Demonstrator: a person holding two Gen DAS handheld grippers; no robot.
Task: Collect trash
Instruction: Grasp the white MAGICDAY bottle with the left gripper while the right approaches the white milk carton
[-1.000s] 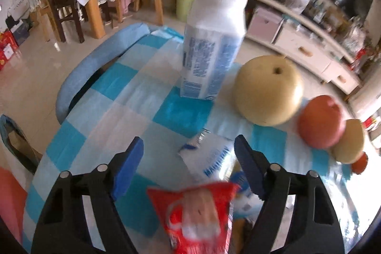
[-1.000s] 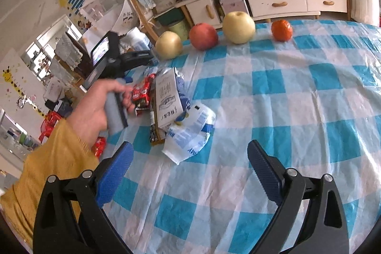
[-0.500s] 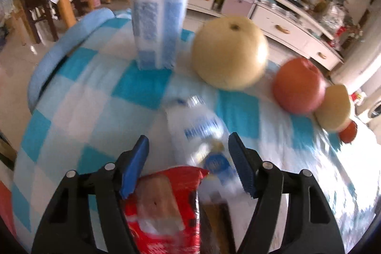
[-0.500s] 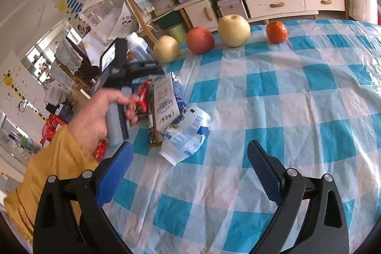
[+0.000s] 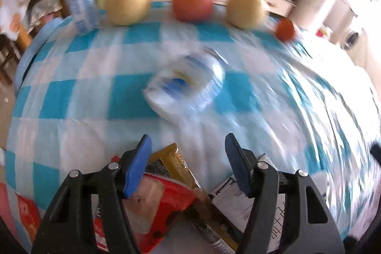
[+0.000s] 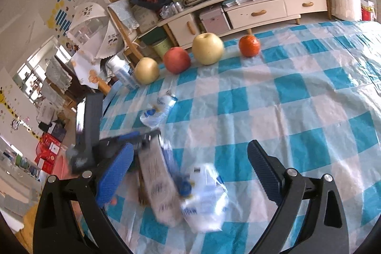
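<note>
1. The left gripper [image 5: 188,158], at the bottom of the left wrist view, has its jaws about half apart and closing; a red wrapper [image 5: 164,204], a gold packet [image 5: 173,163] and a printed white carton [image 5: 232,196] lie bunched between them, though actual contact is unclear.
2. A crumpled clear plastic bag with blue print [image 5: 188,85] lies blurred at mid-frame on the blue-and-white checked tablecloth [image 5: 95,87], apart from the jaws.
3. The right gripper [image 6: 190,173] stands wide open low in its frame, holding nothing, over a second crumpled bag [image 6: 204,201] and the white carton [image 6: 157,180].
</note>
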